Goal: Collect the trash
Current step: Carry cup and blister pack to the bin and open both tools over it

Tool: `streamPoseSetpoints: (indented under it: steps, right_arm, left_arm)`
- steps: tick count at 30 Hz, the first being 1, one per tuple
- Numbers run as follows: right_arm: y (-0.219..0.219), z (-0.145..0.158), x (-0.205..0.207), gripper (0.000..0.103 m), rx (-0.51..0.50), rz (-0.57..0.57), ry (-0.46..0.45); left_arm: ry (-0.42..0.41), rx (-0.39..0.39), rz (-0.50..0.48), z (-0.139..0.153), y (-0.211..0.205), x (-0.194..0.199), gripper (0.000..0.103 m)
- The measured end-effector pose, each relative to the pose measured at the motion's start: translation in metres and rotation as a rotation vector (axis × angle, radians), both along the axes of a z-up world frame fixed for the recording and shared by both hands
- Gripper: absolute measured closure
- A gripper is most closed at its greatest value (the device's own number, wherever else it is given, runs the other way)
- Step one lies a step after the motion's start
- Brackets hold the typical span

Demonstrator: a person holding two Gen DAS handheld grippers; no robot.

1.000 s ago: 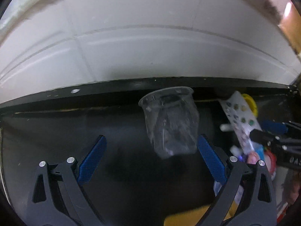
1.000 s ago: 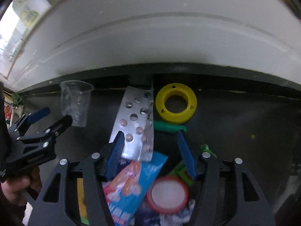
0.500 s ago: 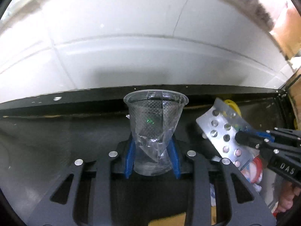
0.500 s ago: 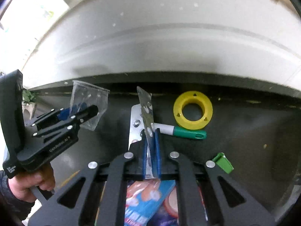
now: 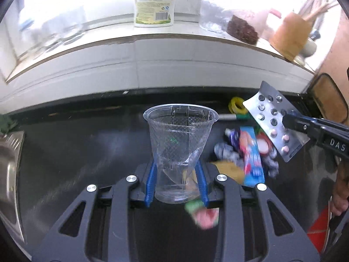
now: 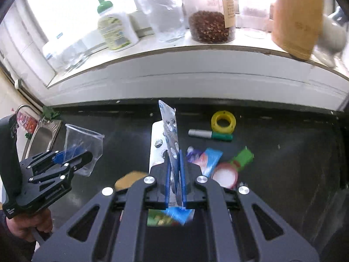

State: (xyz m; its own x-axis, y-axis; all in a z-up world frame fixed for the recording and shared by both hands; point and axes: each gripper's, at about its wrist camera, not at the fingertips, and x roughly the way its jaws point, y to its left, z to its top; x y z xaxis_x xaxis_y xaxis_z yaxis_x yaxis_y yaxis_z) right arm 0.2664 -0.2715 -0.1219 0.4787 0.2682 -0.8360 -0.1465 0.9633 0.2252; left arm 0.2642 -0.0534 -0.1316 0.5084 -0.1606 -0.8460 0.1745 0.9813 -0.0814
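Note:
A clear plastic cup (image 5: 180, 144) hangs above the black counter (image 5: 87, 152), its lower part squeezed between the blue pads of my left gripper (image 5: 176, 174), which is shut on it. A silver blister pack of pills (image 6: 170, 128) stands on edge, clamped in my right gripper (image 6: 174, 166), also off the counter. In the left wrist view the blister pack (image 5: 270, 118) sits at the right, held by the right gripper (image 5: 289, 120). In the right wrist view the cup (image 6: 84, 144) and the left gripper (image 6: 72, 155) are at the left, held by a hand.
A trash pile lies on the counter: a blue wrapper (image 6: 209, 159), a red-rimmed lid (image 6: 224, 175), a green clip (image 6: 242, 156), a second blister pack (image 6: 156, 144). Behind lie a green-capped marker (image 6: 210, 134) and a yellow tape ring (image 6: 223, 121). A steel sink (image 6: 41, 137) is at left, and a sill with bottles and a jar (image 6: 209, 26) behind.
The left gripper closed on the cup and the right on the blister pack. Both then rose and pulled back from the counter, so the sill came into view.

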Motion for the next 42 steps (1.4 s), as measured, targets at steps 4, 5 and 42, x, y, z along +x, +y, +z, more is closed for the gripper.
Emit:
streamPoseSetpoints:
  steps: [4,5,42]
  right_arm:
    - [0.010,0.010,-0.036,0.094,-0.008,-0.013,-0.011]
    - [0.010,0.011,-0.045,0.094,-0.007,-0.017,-0.012]
    - [0.483,-0.079,-0.313,0.094,0.050,1.000,0.232]
  left_arm:
    - [0.002,0.003,-0.001,0.005,0.011,-0.045,0.071]
    - [0.003,0.006,0.001,0.004,0.015,-0.054,0.071]
    - [0.132,0.001,0.868,-0.085,0.361,-0.474,0.071]
